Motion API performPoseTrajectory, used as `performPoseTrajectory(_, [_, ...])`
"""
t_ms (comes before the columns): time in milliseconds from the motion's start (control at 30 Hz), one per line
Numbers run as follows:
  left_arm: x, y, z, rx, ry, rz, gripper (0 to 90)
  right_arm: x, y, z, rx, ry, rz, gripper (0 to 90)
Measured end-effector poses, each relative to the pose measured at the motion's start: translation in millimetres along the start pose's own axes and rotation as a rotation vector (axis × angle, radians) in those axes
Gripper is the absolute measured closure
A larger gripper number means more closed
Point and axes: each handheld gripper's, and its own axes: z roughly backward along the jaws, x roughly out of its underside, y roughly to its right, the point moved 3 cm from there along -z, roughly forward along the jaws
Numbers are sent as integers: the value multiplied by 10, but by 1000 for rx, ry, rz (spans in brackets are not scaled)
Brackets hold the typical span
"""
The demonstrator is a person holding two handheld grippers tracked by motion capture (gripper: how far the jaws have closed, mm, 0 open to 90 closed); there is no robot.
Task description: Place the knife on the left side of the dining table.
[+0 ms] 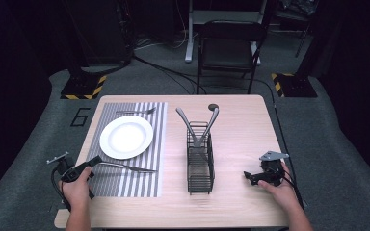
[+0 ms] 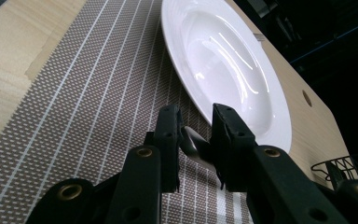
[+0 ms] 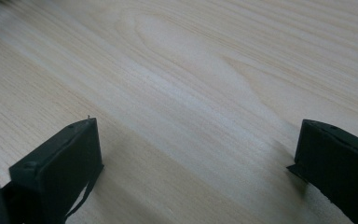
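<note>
My left gripper (image 2: 195, 140) is clamped on a shiny metal fork (image 1: 125, 167), lower left on the striped woven mat (image 1: 139, 183) beside the round white plate (image 2: 233, 60). My right gripper (image 3: 198, 154) sits wide apart over the smooth wooden tabletop (image 3: 191, 70).

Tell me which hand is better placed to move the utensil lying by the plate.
Left. The left gripper already clamps the utensil's handle on the striped placemat beside the white plate. The right gripper sits open over bare table, beyond the wire caddy.
</note>
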Motion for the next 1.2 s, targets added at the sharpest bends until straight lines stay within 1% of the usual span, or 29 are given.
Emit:
performPoseTrajectory(167, [22,-76,-36,2,-14,16,720,0,0,0,0,0,0,0])
performPoseTrajectory(233, [28,-104,-47,10,-18,26,720,0,0,0,0,0,0,0])
performPoseTrajectory(433, [53,-158,-81,-2,-31,46,716,0,0,0,0,-1,0,0])
performPoseTrajectory(733, [68,-186,-102,-21,-43,42,710,0,0,0,0,-1,-1,0])
performPoseTrajectory(800, [73,-197,-106,-29,-49,35,708,0,0,0,0,0,0,0])
performPoseTrajectory(900, [77,-214,-115,-35,-53,36,705,0,0,0,0,0,0,0])
performPoseTrajectory(967, [83,-223,-117,-42,-59,43,704,0,0,0,-1,0,-1,0])
performPoseTrajectory(1200, [90,-235,-134,-62,-58,34,697,0,0,0,-1,0,0,0])
